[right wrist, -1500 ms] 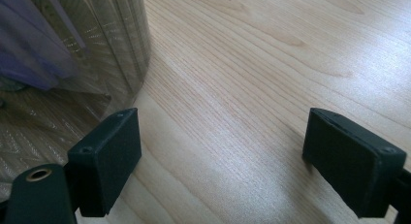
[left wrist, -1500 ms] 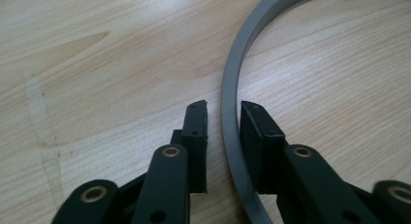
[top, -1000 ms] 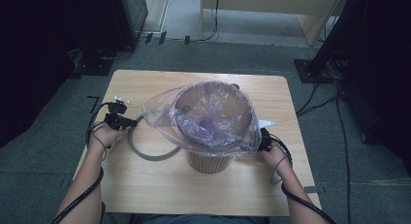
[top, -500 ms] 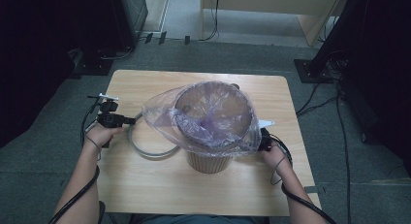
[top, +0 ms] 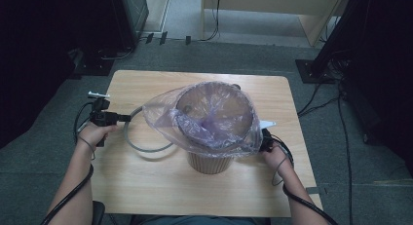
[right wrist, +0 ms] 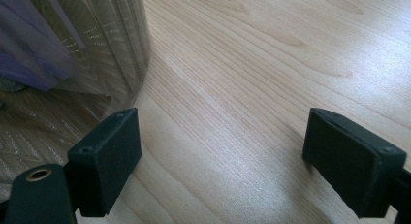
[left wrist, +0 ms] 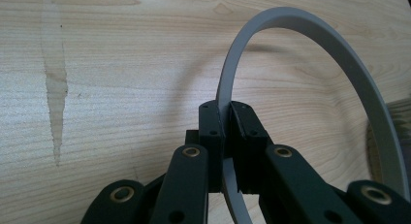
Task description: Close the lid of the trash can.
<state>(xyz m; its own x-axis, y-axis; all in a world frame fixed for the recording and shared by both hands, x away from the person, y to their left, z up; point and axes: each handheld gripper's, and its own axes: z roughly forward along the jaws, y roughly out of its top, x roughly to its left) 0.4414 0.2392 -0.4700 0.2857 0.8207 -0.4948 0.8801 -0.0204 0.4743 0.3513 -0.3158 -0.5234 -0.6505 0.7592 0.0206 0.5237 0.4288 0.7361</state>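
The left gripper pinches the grey ring near the table's left edge; the right gripper gapes empty beside the bin.

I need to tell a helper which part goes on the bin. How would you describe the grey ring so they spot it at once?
On the wooden table, look left of the bin with its plastic bag. The grey ring is there, pinched in the left gripper: thin, flat, the one open hoop.
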